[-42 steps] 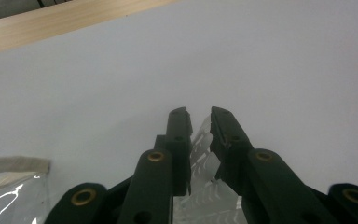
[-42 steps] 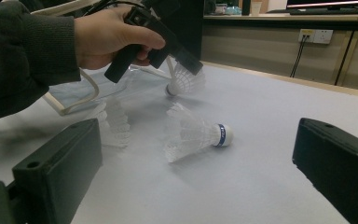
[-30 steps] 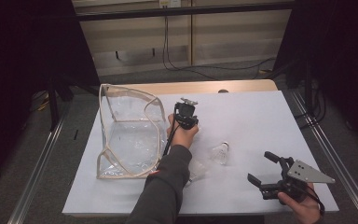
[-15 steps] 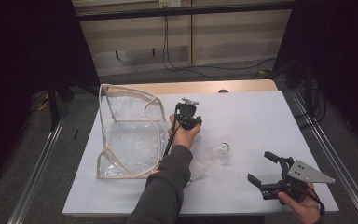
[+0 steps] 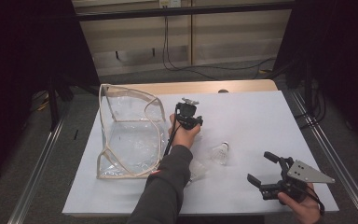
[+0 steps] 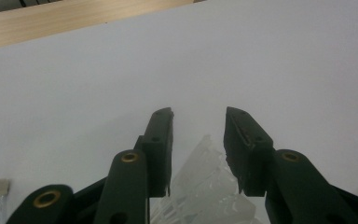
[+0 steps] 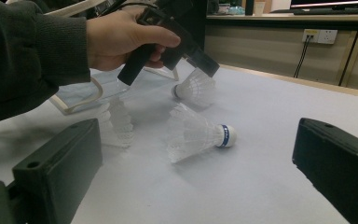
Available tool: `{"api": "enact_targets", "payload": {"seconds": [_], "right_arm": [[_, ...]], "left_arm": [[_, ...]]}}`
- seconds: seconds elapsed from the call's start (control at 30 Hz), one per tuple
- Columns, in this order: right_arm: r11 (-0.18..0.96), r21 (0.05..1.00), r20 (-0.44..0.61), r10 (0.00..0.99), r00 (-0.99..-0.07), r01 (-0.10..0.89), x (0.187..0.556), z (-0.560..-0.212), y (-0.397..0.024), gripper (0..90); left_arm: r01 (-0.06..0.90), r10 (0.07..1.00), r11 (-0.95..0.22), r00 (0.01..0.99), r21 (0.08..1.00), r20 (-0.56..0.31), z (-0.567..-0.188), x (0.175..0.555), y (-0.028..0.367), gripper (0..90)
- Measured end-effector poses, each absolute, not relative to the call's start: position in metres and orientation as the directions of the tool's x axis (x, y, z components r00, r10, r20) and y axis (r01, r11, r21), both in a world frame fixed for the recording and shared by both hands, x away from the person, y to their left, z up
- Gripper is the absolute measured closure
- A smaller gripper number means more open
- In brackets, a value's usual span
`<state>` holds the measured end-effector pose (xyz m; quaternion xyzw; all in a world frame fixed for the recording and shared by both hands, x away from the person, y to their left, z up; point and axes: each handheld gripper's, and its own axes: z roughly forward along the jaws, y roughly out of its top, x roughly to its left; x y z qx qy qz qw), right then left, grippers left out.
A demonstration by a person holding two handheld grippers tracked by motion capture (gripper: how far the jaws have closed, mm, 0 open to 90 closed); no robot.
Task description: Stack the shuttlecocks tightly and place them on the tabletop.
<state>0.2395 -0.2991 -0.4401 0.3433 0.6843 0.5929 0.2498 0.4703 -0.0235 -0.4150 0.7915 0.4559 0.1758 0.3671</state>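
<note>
My left gripper (image 5: 192, 122) hangs over the table's middle beside a clear plastic bag (image 5: 126, 135). Its jaws (image 6: 198, 114) have just been opening and stand apart, with the feathers of a white shuttlecock (image 6: 205, 184) between them, not pressed. In the right gripper view the left gripper (image 7: 205, 70) tilts down over that shuttlecock (image 7: 193, 88). A second shuttlecock (image 5: 221, 153) with a blue band lies on its side (image 7: 196, 133). A third shuttlecock (image 7: 119, 121) sits by the sleeve. My right gripper (image 5: 262, 168) rests open at the front right, its jaws (image 7: 200, 156) wide with nothing between them.
The white table top (image 5: 261, 116) has a wooden strip (image 5: 205, 87) along its far edge. The bag has a beige trim and gapes open at the left. A black cable (image 5: 168, 144) trails from the left gripper along the forearm.
</note>
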Motion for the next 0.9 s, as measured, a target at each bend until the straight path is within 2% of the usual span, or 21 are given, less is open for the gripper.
{"api": "enact_targets", "payload": {"seconds": [0.9], "right_arm": [[0.061,0.983,0.066,0.766,-0.64,0.174,0.2395,-0.4401,-0.2991,0.8]], "left_arm": [[0.59,0.855,-0.308,0.515,0.746,-0.054,-0.4128,0.4704,-0.0216,61.5]]}}
